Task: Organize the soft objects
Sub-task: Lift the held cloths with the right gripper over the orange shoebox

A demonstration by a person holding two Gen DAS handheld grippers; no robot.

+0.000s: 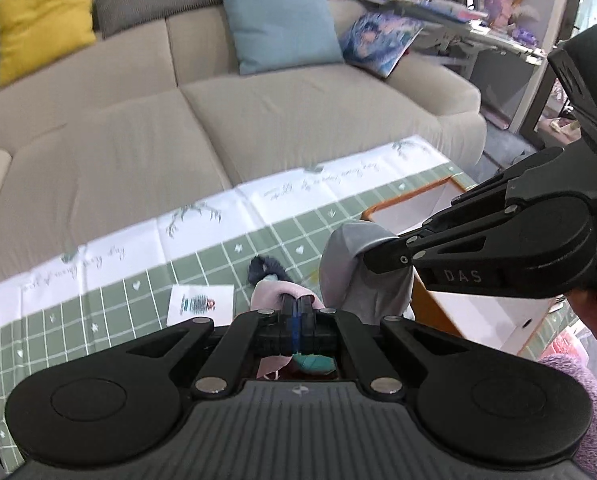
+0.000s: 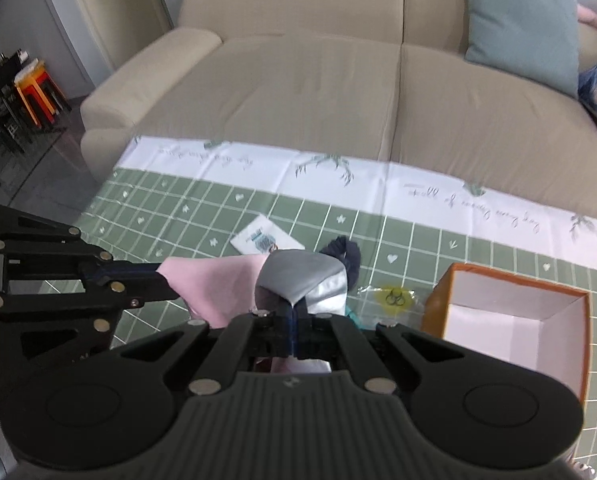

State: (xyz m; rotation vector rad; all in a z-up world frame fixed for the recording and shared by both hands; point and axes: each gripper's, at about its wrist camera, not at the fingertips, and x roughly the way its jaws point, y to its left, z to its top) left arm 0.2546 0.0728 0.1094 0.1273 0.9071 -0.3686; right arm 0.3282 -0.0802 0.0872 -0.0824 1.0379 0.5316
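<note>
My left gripper is shut on a pink cloth, lifted above the green checked tablecloth. In the right wrist view the left gripper comes in from the left with the pink cloth hanging from its tip. My right gripper is shut on a grey cloth, which overlaps the pink one. From the left wrist view the right gripper reaches in from the right, pinching the grey cloth. A dark blue fabric loop lies on the table behind both cloths.
An orange box with a white inside stands open at the right. A white card and a yellow packet lie on the tablecloth. A beige sofa with cushions runs behind the table. A teal thing shows under the left gripper.
</note>
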